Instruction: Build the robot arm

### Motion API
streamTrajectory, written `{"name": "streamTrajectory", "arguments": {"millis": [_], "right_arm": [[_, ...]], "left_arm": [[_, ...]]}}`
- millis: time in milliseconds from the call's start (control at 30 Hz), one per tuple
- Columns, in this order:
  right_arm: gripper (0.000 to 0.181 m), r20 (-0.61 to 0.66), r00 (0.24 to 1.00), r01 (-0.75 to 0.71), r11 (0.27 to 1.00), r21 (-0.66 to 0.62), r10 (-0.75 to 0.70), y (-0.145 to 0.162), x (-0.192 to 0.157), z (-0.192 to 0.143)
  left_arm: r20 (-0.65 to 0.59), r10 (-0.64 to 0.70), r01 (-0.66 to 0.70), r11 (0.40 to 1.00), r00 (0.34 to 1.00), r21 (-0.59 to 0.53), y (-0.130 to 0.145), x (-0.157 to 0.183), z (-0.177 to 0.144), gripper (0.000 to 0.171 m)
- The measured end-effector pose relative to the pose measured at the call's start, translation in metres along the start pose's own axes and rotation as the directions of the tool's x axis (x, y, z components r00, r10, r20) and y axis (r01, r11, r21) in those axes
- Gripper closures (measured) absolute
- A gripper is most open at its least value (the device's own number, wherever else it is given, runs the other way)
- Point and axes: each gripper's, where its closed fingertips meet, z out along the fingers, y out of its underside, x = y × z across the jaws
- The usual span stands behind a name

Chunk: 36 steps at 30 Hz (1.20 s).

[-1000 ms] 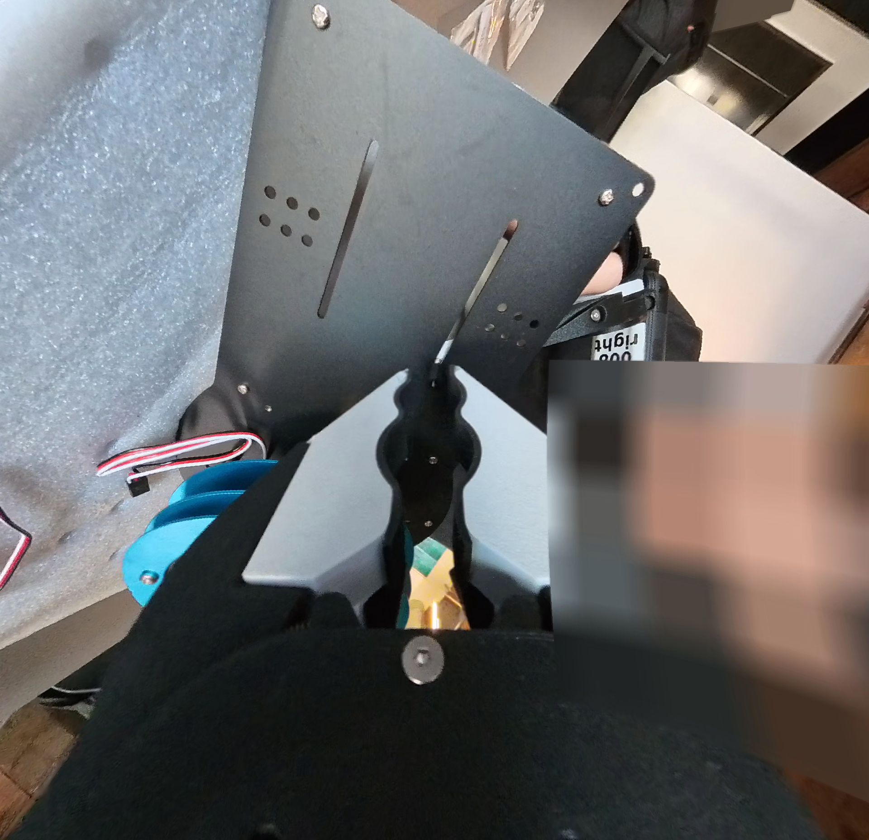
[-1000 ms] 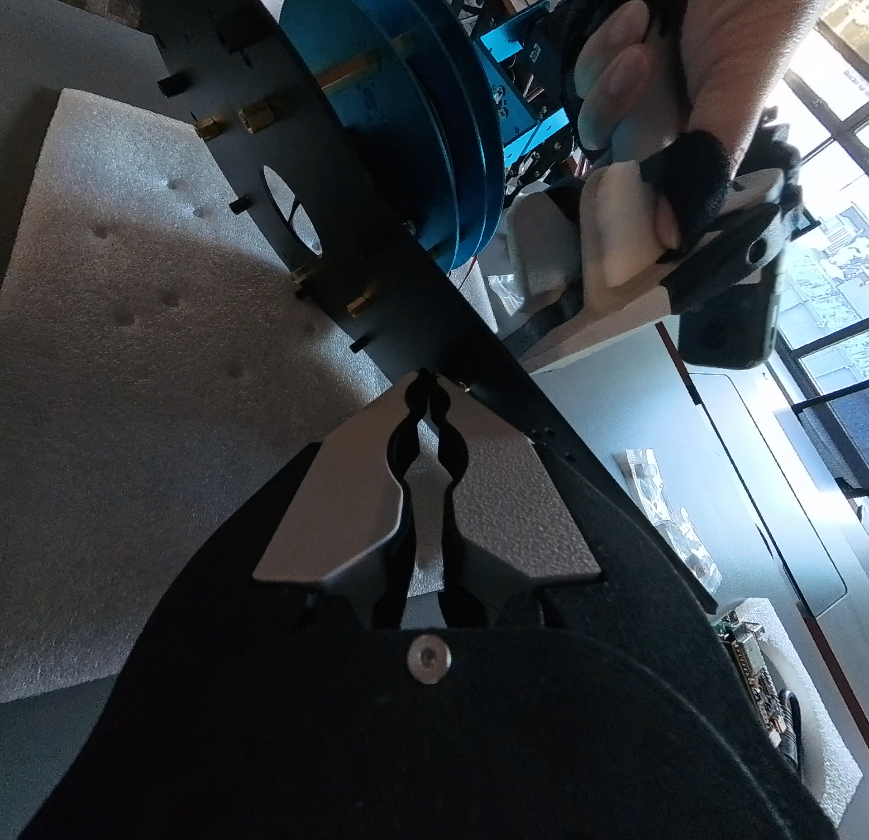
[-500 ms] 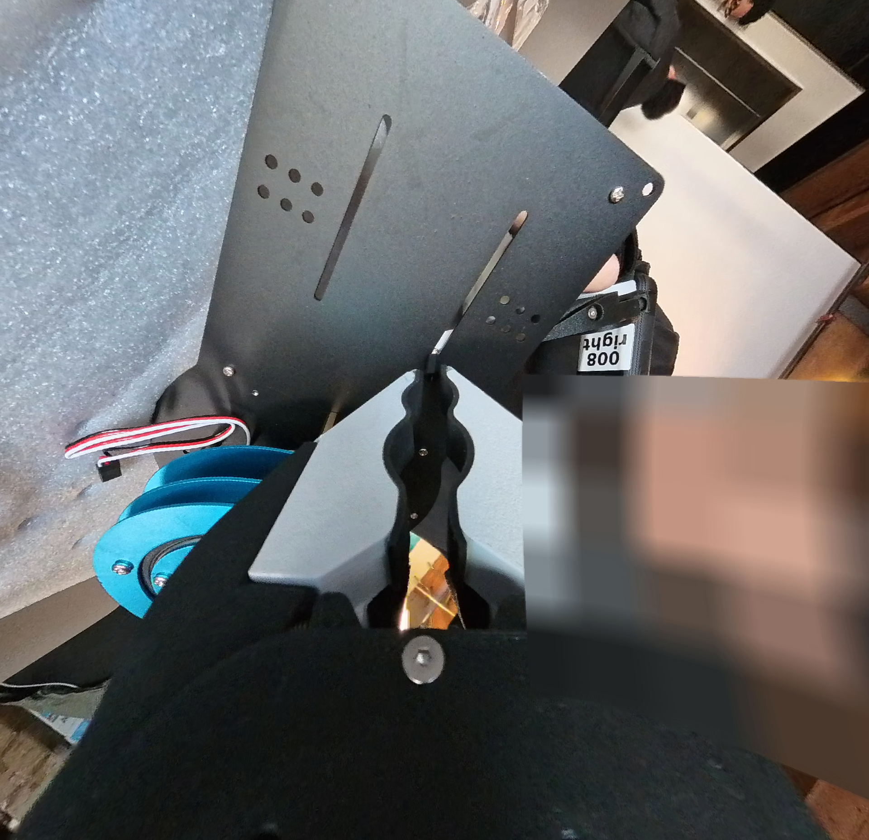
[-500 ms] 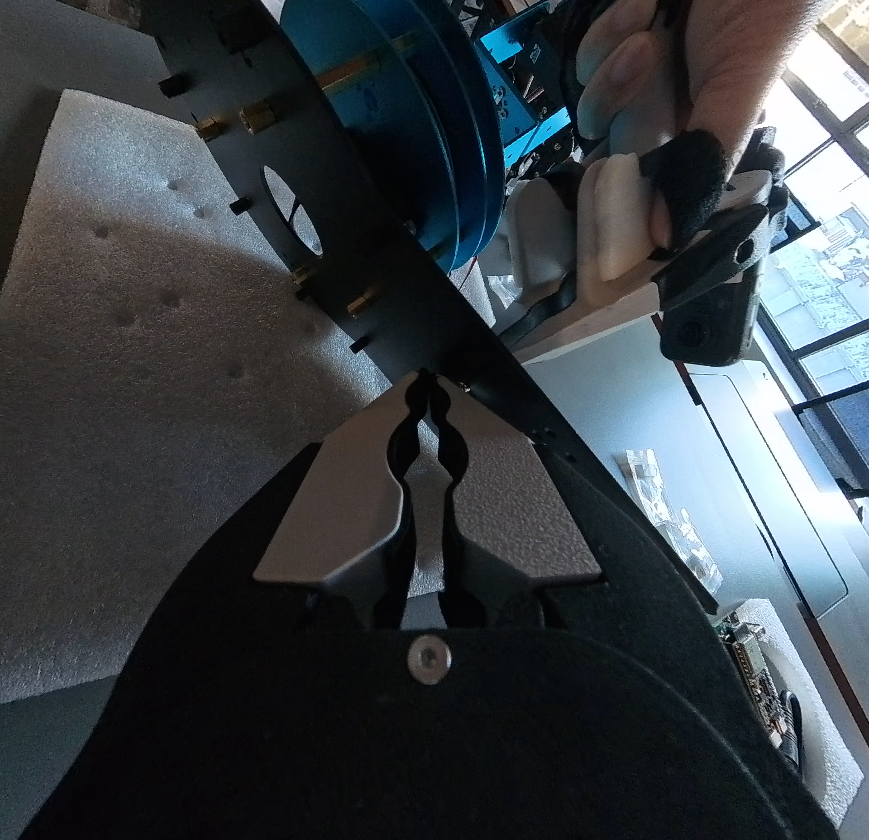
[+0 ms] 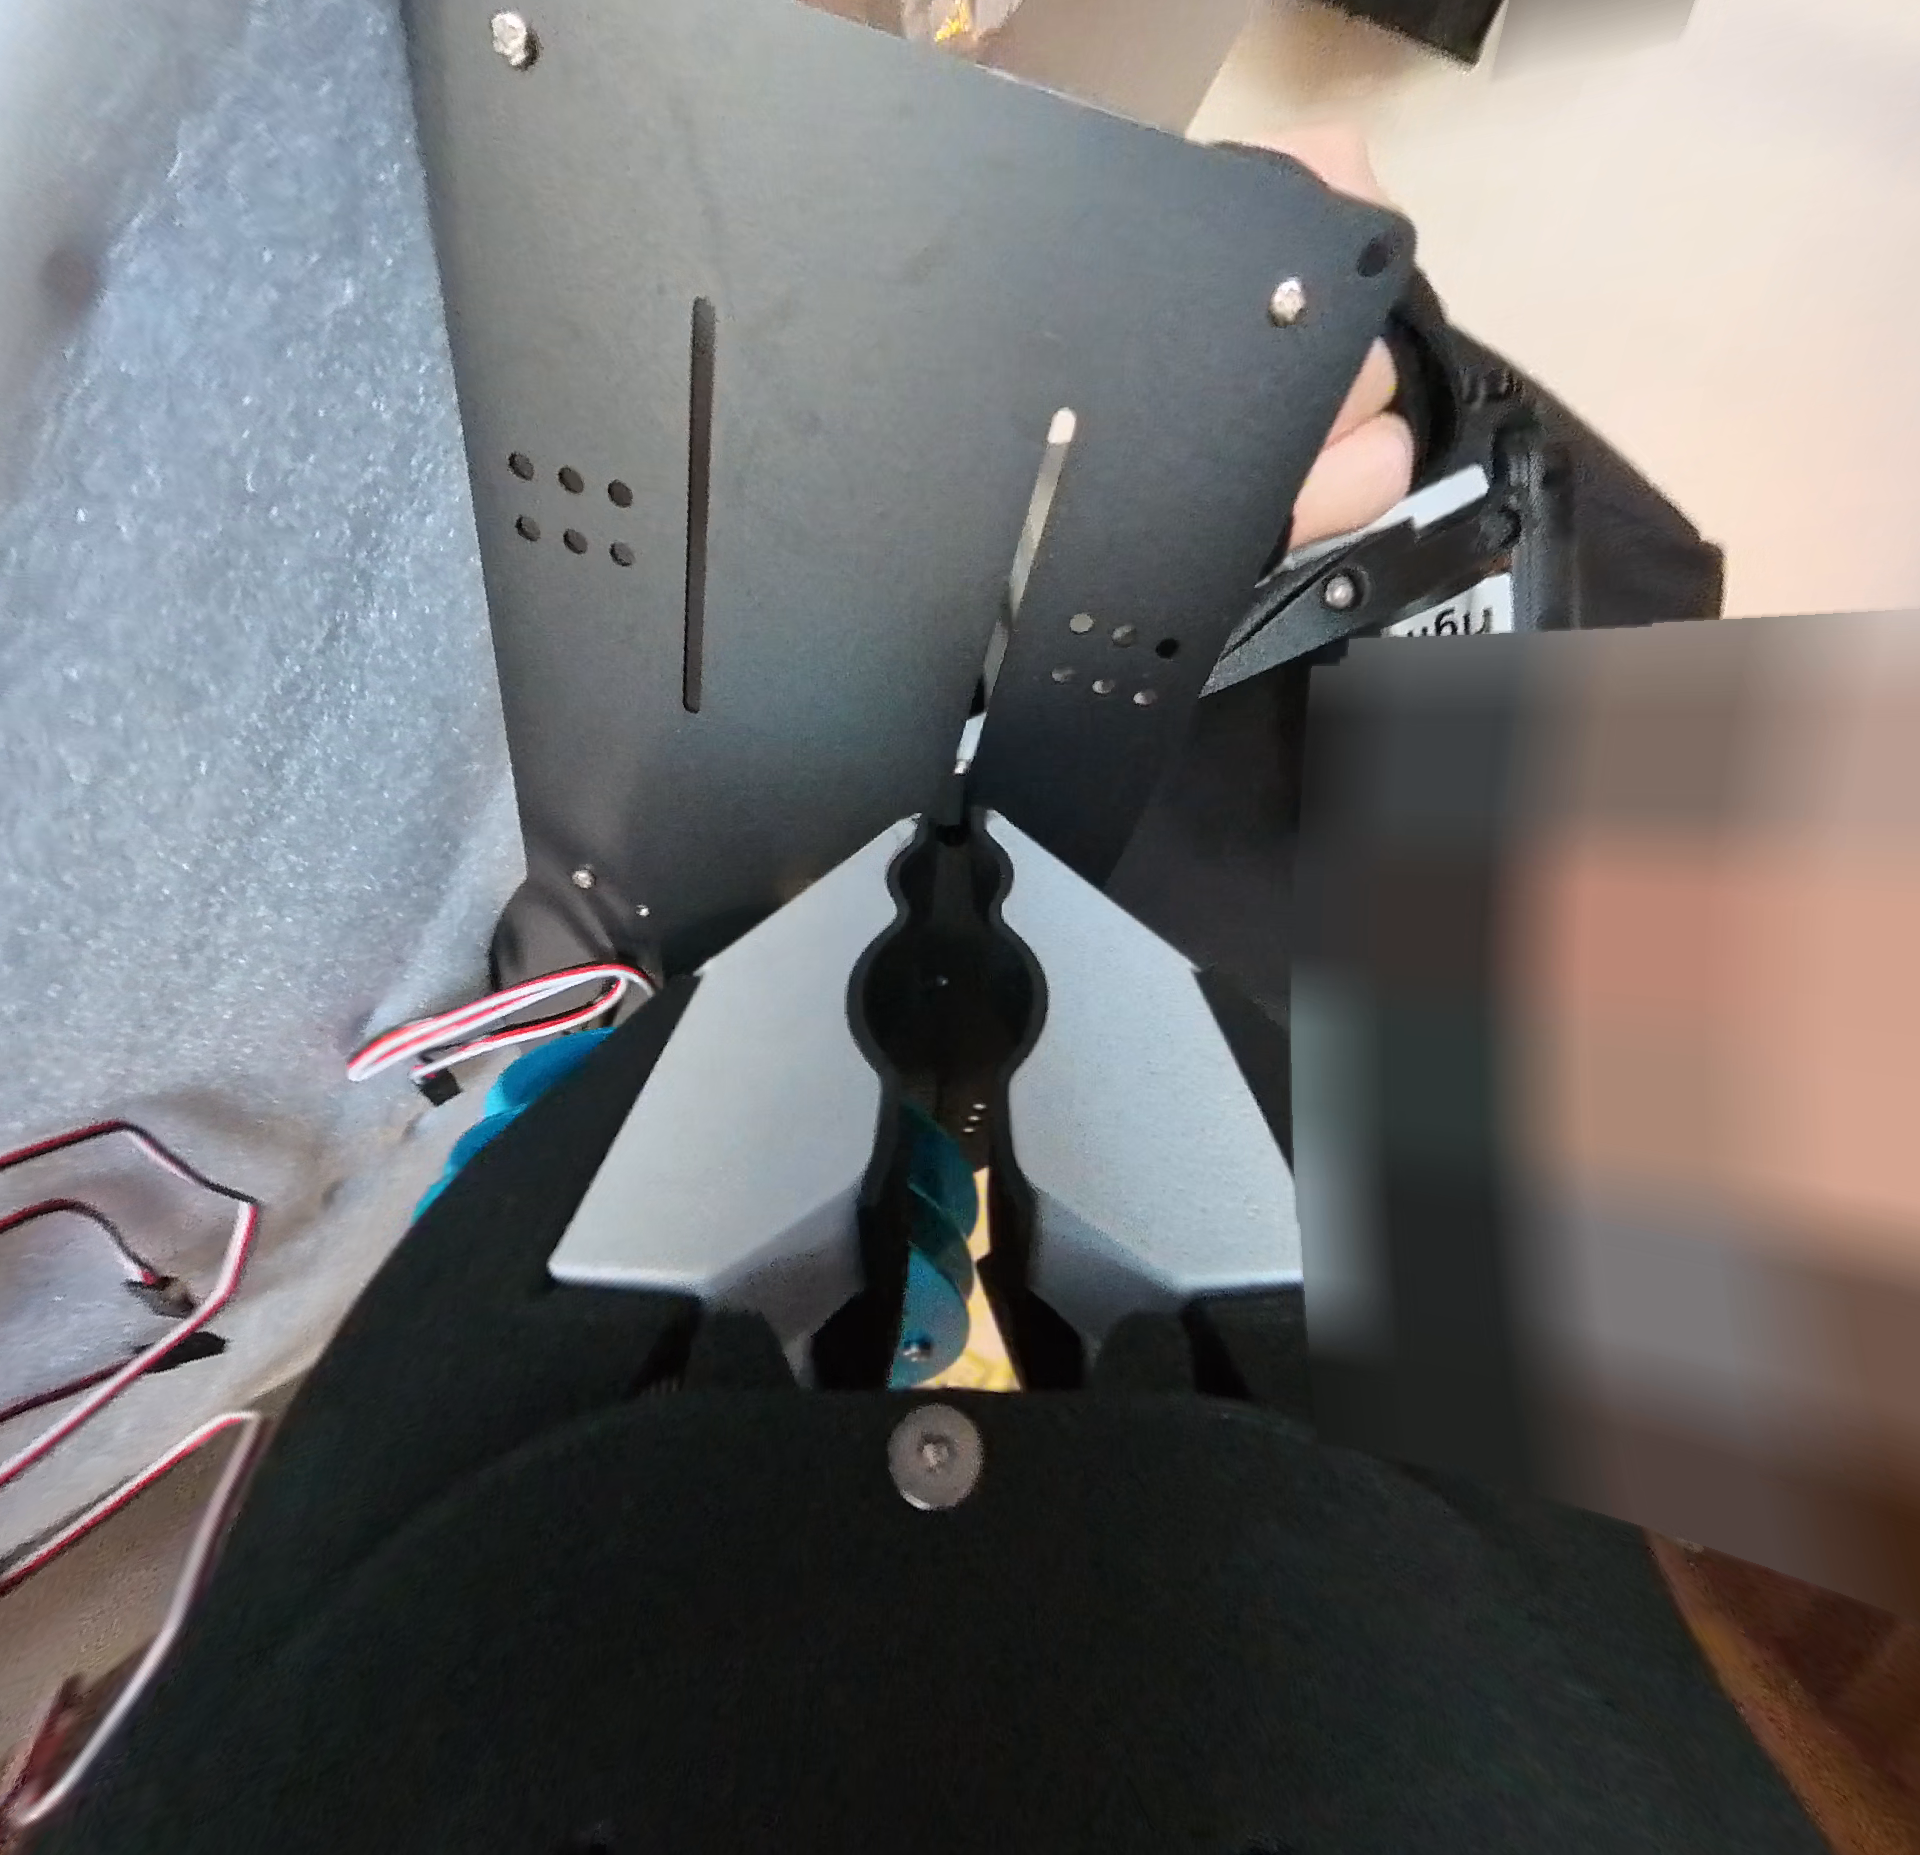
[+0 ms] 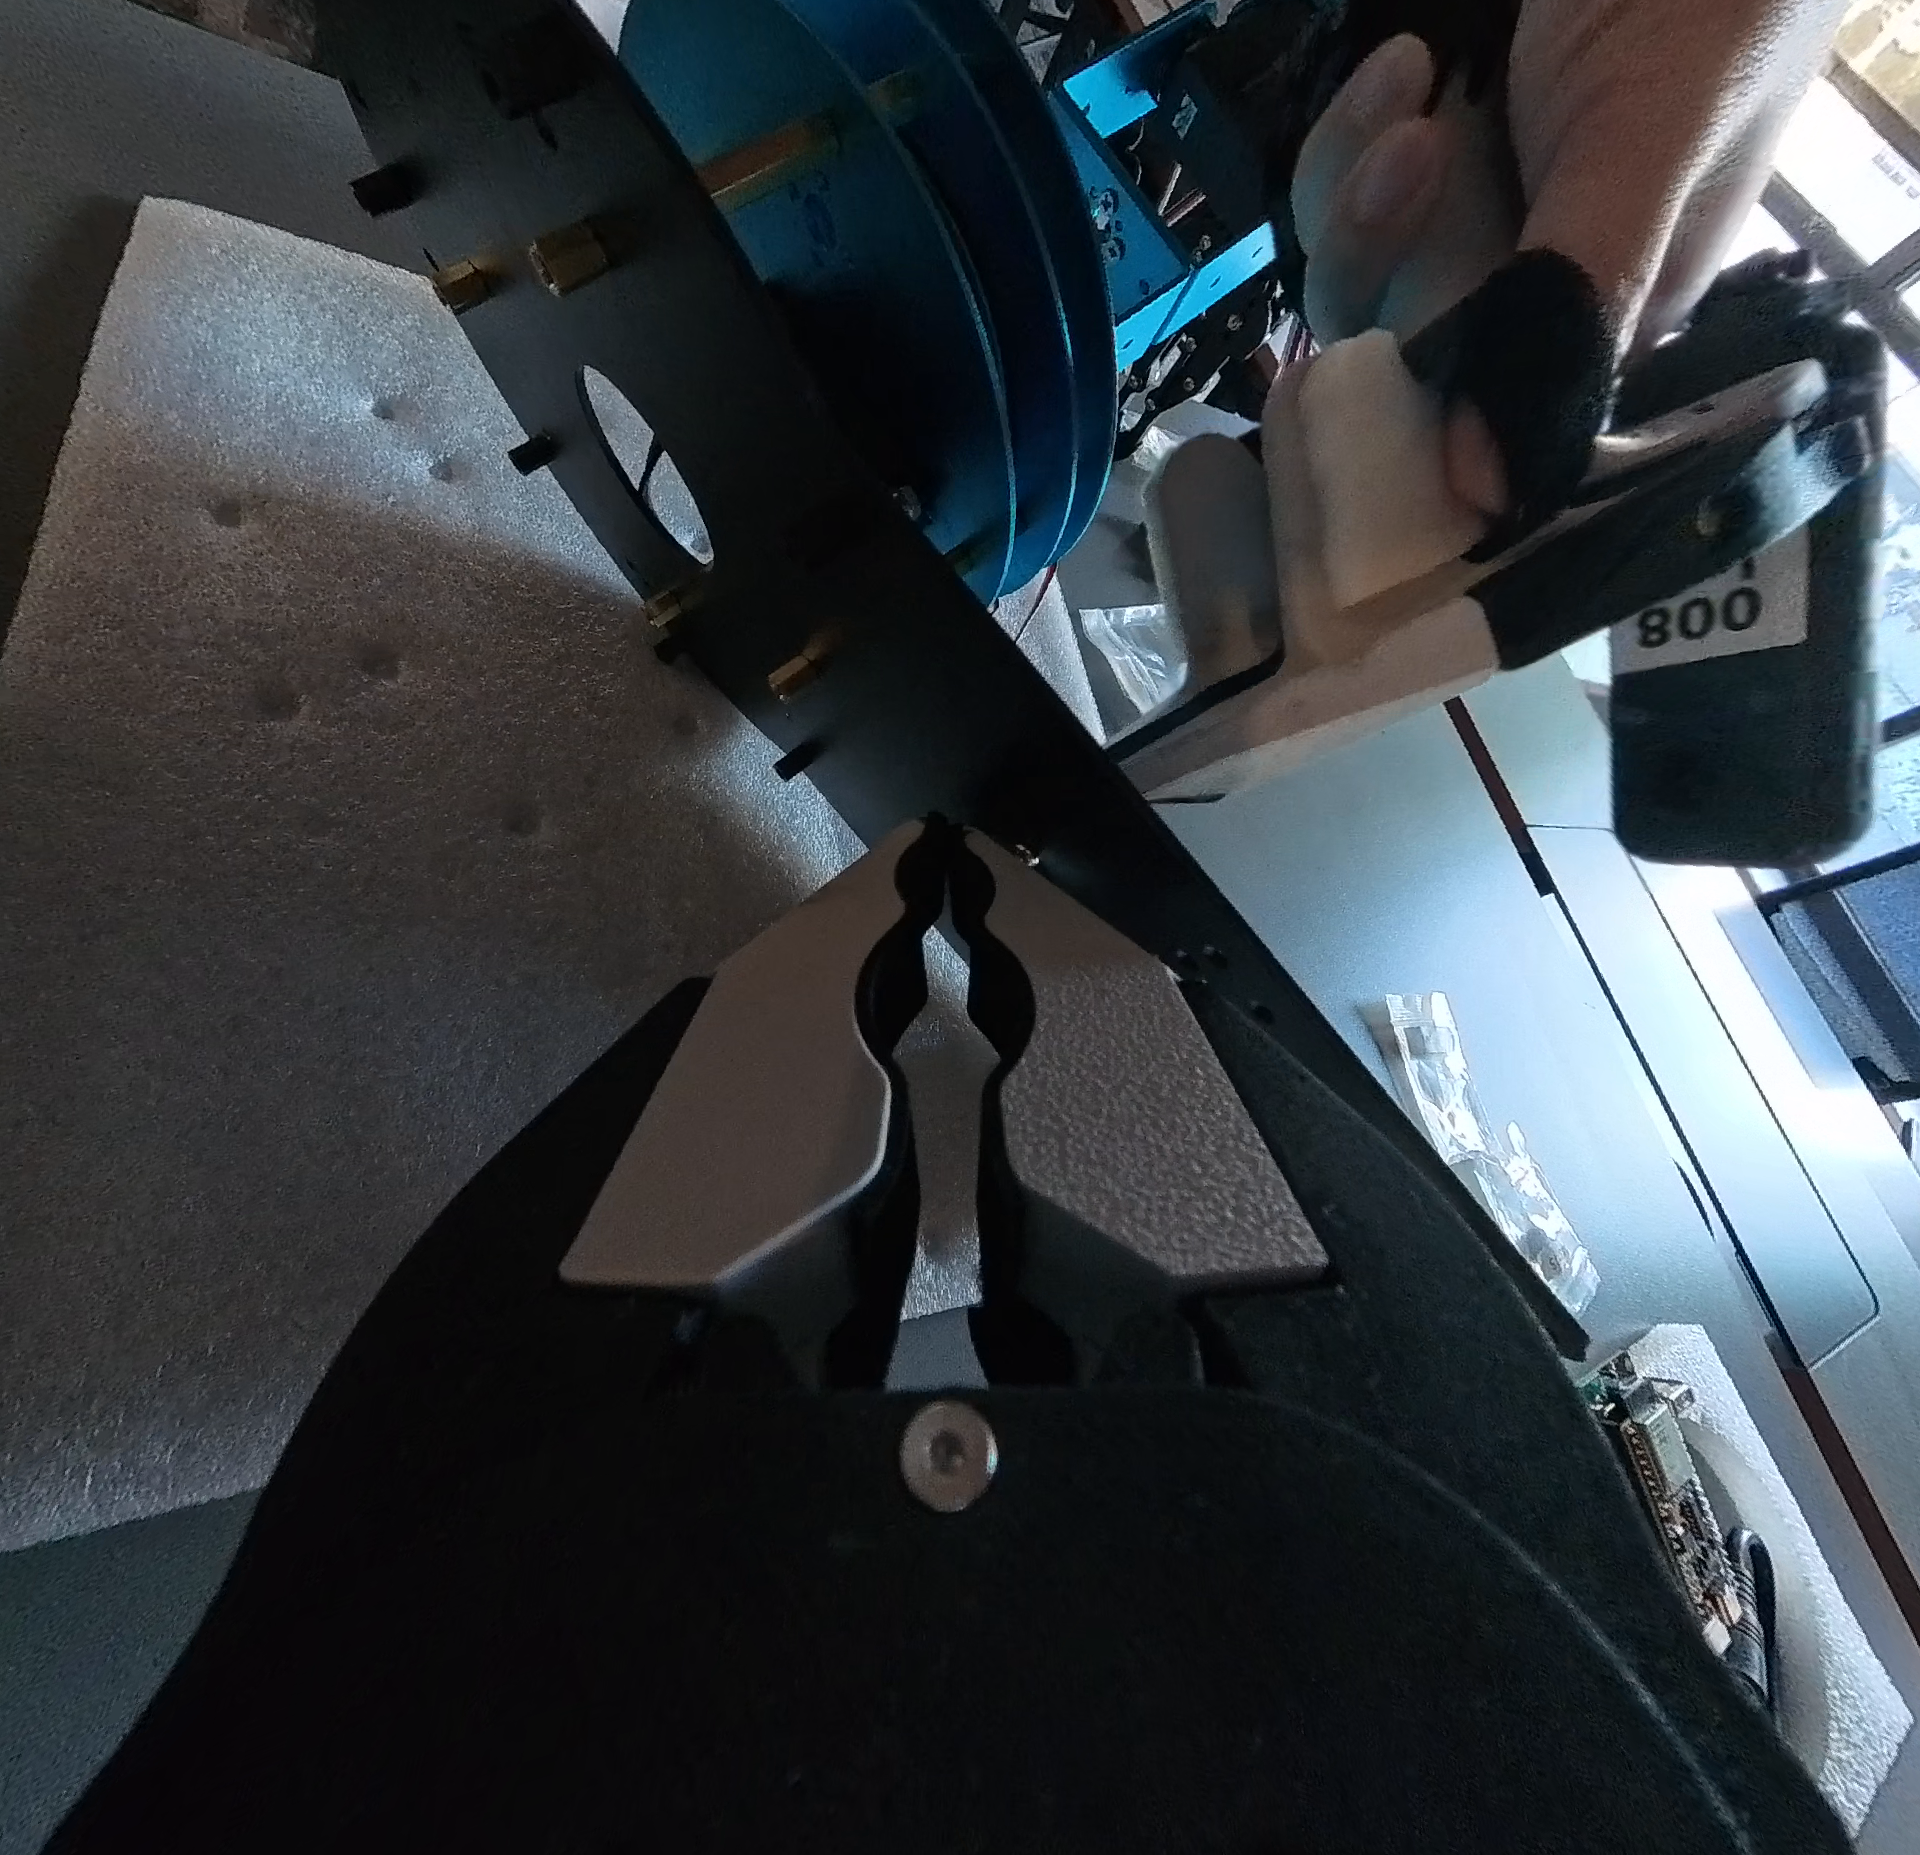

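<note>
both pairs of fingers are pinched narrow on edges of one black plate [image 5: 883, 455], left gripper [image 5: 948, 829] and right gripper [image 6: 940, 829] apparently holding it tilted above the foam sheet [image 6: 260, 766]. beyond the fingers: two slots, two six-hole clusters, stacked blue discs [image 6: 883, 247].

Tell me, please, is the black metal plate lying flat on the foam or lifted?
Lifted and tilted: both grippers, left and right, clamp the black plate at its edge above the foam.
</note>
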Motion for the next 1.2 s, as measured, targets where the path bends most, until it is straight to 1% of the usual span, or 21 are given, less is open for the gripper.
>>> {"name": "streamTrajectory", "arguments": {"millis": [33,133,367,600,633,667,700,767,867,933,1033,1133,1167,1200], "right_arm": [[0.181,-0.001,1.000,0.000,1.000,0.000,0.000,0.000,0.000,0.000],[0.181,-0.001,1.000,0.000,1.000,0.000,0.000,0.000,0.000,0.000],[0.181,-0.003,1.000,0.002,1.000,-0.002,-0.002,0.000,0.000,0.001],[0.181,-0.002,1.000,-0.001,1.000,-0.001,0.001,0.000,0.000,0.001],[0.181,-0.002,1.000,-0.001,1.000,-0.001,0.001,0.000,0.000,0.001],[0.181,-0.002,1.000,-0.001,1.000,-0.001,0.001,0.000,0.000,0.001],[0.181,-0.001,1.000,-0.001,1.000,-0.001,0.001,0.000,0.000,0.001],[0.181,-0.002,1.000,0.000,1.000,-0.001,0.000,0.000,0.000,0.001],[0.181,-0.001,1.000,-0.001,1.000,-0.001,0.001,0.000,0.000,0.001],[0.181,-0.002,1.000,-0.001,1.000,-0.001,0.001,0.000,0.000,0.001],[0.181,-0.002,1.000,0.000,1.000,-0.001,0.000,0.000,0.000,0.001],[0.181,-0.001,1.000,-0.003,1.000,0.001,0.003,0.000,0.000,0.001],[0.181,-0.002,1.000,0.000,1.000,-0.001,0.000,0.000,0.000,0.001],[0.181,-0.003,1.000,0.002,1.000,-0.002,-0.002,0.000,0.000,0.001]], "left_arm": [[0.014,0.033,-0.033,0.999,0.999,-0.007,0.000,0.000,0.000,0.167],[0.041,0.107,-0.106,0.994,0.993,-0.015,-0.001,0.000,0.000,0.168],[0.061,0.214,-0.212,0.977,0.975,-0.028,-0.001,0.000,0.000,0.167],[0.068,0.268,-0.267,0.964,0.961,-0.022,-0.003,0.000,0.000,0.167],[0.068,0.265,-0.264,0.964,0.962,-0.017,-0.003,0.000,0.000,0.164],[0.064,0.257,-0.257,0.966,0.964,-0.008,-0.004,0.000,-0.001,0.157],[0.059,0.248,-0.249,0.969,0.967,0.004,-0.006,0.001,-0.002,0.153],[0.065,0.231,-0.232,0.973,0.971,0.009,-0.005,-0.002,-0.005,0.150],[0.071,0.226,-0.227,0.974,0.971,-0.002,-0.001,-0.006,-0.007,0.151],[0.065,0.213,-0.214,0.977,0.975,0.013,-0.002,-0.005,-0.009,0.150],[0.032,0.131,-0.132,0.991,0.991,0.031,-0.004,-0.004,-0.008,0.146],[0.072,0.094,-0.095,0.995,0.993,0.014,0.002,-0.010,-0.004,0.145],[0.060,0.075,-0.076,0.997,0.995,0.016,0.003,-0.008,-0.003,0.147],[0.020,0.052,-0.052,0.998,0.998,0.031,0.002,-0.003,-0.002,0.149]]}}
